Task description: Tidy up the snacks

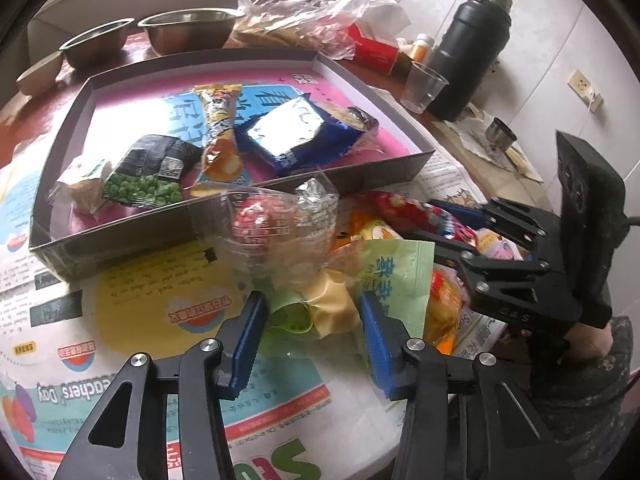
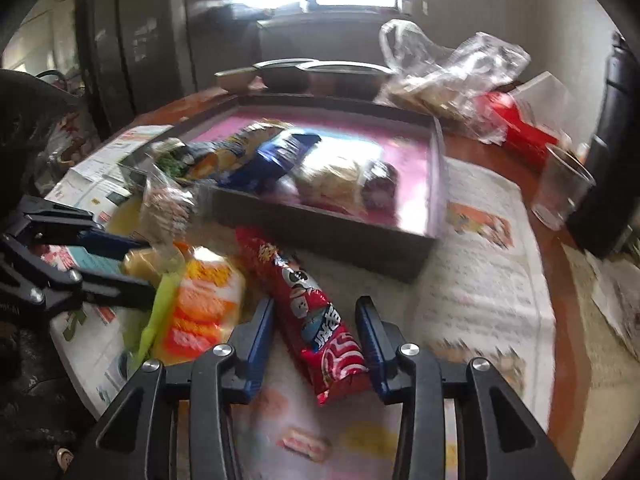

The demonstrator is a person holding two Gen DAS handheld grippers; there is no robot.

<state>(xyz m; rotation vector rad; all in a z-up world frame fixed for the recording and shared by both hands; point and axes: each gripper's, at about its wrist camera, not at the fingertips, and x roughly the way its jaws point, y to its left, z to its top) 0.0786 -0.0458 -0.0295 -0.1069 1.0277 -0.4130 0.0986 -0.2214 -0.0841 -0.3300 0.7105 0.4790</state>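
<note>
Rt view only: red packet (image 2: 316,316), blurry, maybe ungripped.

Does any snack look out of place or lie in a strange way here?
Yes. Several packets, such as the red packet and the orange packet, lie in a loose heap on the newspaper outside the box, and a clear packet leans on its front wall.

Five snack packets in box (image 1: 384,168); five more loose on newspaper (image 1: 168,320). Two steel bowls (image 1: 188,32), one plastic cup (image 1: 424,86), one black flask (image 1: 468,52).
</note>
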